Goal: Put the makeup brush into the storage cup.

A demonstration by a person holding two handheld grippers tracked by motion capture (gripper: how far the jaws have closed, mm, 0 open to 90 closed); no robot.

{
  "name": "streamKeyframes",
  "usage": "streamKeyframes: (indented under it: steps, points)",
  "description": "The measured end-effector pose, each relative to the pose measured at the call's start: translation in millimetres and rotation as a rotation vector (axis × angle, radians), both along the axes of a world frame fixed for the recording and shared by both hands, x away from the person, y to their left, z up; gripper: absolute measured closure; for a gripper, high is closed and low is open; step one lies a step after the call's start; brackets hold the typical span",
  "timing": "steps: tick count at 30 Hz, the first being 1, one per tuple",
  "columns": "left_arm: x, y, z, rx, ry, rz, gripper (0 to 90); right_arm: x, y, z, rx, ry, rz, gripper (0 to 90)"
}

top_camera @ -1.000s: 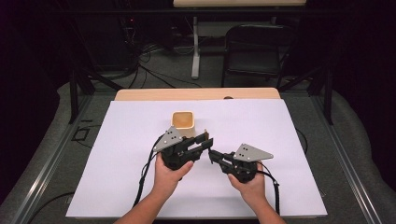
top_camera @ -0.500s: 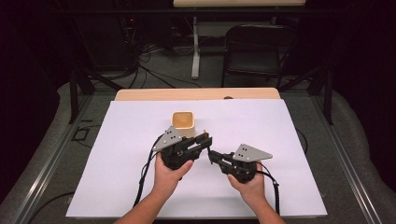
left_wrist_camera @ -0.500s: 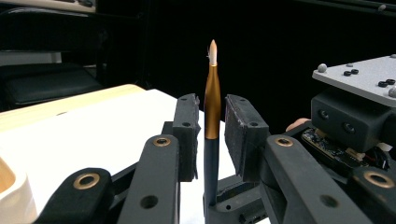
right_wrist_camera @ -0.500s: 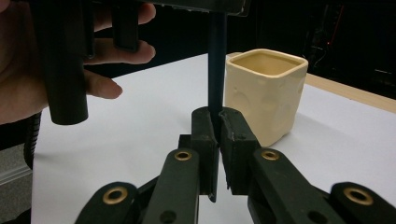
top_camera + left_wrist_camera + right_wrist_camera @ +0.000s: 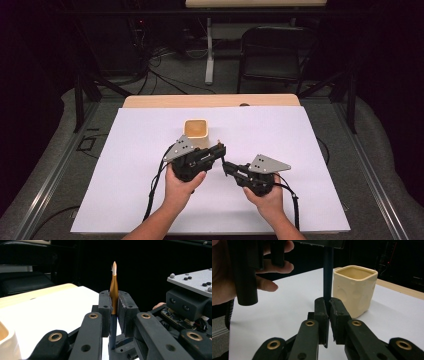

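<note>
1. Pen is the thing both your grippers have hold of: a thin stick with a dark barrel, a gold-coloured front section and a pale pointed tip. In the high view it sits just below the middle of the frame, bridging the two sets of jaws, in front of the cream cup on the white sheet.

2. Your left gripper has just been closing, and its pads now press on the gold section with the pen between them. In the left gripper view that grip is at the centre of the frame.

3. Your right gripper is clamped narrow on the dark barrel; in the right gripper view the barrel rises from the jaws at centre frame, left of the cup.

4. Handling, as I judge it: light and stiff, so it will not sag between your two grips. The smooth round barrel can twist or slip in flat pads, so keep the squeeze square across it.

5. Hold it on the barrel or the gold section, never on the tip, which looks fine and easy to damage.

6. Long axis: it runs straight from one gripper to the other. In the left gripper view it stands near upright, tip toward the top of the frame, beyond the left jaws and away from the right gripper.
</note>
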State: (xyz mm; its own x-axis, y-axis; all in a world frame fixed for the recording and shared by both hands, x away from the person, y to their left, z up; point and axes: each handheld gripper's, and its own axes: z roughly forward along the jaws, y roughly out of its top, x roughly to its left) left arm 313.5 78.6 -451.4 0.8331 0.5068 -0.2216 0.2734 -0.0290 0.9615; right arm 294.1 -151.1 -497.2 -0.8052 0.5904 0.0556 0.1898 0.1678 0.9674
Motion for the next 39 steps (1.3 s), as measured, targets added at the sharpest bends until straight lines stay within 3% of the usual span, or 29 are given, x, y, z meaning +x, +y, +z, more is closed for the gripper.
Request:
streamKeyframes:
  steps: [39]
  points:
    - [-0.2, -0.2, 0.0, -0.010, 0.012, 0.003, 83.6, 0.0, 0.0, 0.0, 0.000, 0.002, 0.003, 84.1]
